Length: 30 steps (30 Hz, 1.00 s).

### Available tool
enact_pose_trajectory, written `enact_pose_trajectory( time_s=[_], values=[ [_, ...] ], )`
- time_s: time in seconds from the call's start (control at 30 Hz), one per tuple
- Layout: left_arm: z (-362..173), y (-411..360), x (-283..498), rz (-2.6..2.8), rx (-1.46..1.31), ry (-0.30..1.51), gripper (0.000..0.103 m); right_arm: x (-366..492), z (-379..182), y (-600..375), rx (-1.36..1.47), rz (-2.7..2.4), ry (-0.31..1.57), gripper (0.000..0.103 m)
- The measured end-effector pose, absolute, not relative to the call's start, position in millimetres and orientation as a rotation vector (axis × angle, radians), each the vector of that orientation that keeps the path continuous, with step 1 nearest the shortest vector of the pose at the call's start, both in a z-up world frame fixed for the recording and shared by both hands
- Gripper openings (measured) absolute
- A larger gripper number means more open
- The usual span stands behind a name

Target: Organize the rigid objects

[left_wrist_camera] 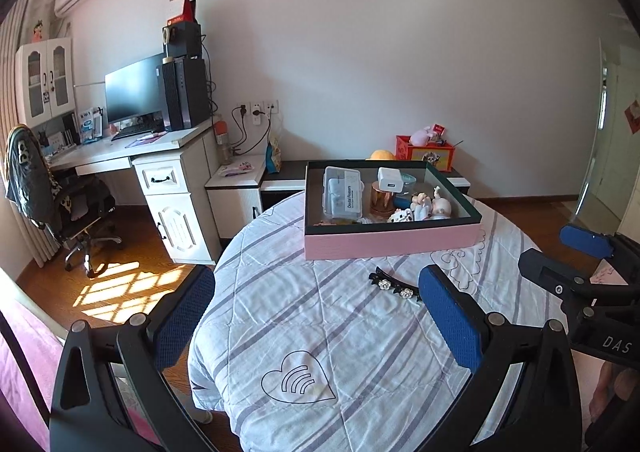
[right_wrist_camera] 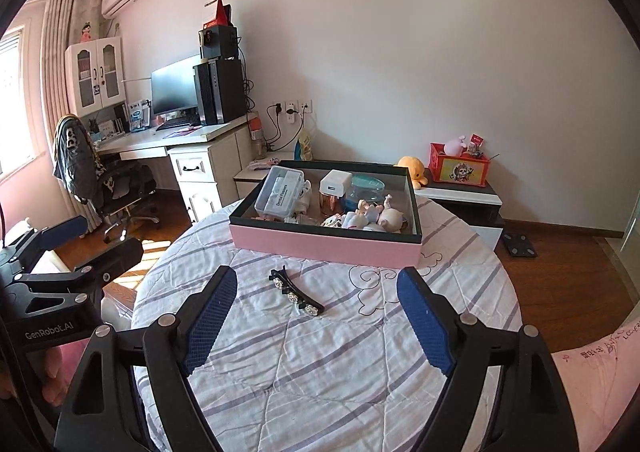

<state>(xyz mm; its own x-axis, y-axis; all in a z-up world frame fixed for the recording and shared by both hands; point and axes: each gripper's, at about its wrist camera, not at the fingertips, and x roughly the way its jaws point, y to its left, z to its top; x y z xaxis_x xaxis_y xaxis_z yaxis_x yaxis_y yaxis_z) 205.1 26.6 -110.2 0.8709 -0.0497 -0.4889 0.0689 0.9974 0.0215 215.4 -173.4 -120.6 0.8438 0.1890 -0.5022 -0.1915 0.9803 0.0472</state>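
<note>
hair clip (right_wrist_camera: 296, 293) ahead of open right tongs (right_wrist_camera: 320, 318)

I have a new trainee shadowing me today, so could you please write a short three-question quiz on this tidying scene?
1. True or false: the hair clip already lies inside the pink box.
2. Which item stands in the box? A) white charger B) kettle C) shoe
3. Fill in: both the left gripper and the right gripper are ____ and hold nothing.

Key: 1 false, the clip lies on the quilt in front of the box; 2 A; 3 open.
</note>
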Motion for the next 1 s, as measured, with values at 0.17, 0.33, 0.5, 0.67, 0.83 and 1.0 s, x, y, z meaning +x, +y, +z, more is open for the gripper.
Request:
enact_pose_trajectory(
  time_s=[0.17, 0.33, 0.5, 0.67, 0.83, 1.0],
  values=[
    [-119.2, 32.9, 218.2, -0.050, 0.036, 0.534, 0.103, 229.2, -131.3, -170.5, -0.017, 0.202, 0.562, 0.084],
    [-137.2, 40.8, 243.6, -0.031, 0.038, 0.587, 0.103, 261.9, -159.2, -162.7, -0.063, 0.207, 0.638, 0.084],
    [-153.0, 49.2, 277.3, -0.002, 0.053, 0.636, 0.103, 308.3, -195.4, -146.0, -0.118, 0.266, 0.747, 0.084],
    [-158.0, 56.4, 326.6, -0.006, 0.061, 0.681, 0.103, 350.3, -229.5, -127.7, -0.165, 0.338, 0.847, 0.081],
    [-158.3, 53.2, 377.2, 0.019, 0.113, 0.714, 0.103, 369.1, -246.6, -123.0, -0.189, 0.429, 0.907, 0.071],
    [-166.8, 41.9, 422.0, 0.004, 0.140, 0.761, 0.103, 364.9, -245.0, -138.1, -0.210, 0.459, 0.897, 0.025]
  ],
)
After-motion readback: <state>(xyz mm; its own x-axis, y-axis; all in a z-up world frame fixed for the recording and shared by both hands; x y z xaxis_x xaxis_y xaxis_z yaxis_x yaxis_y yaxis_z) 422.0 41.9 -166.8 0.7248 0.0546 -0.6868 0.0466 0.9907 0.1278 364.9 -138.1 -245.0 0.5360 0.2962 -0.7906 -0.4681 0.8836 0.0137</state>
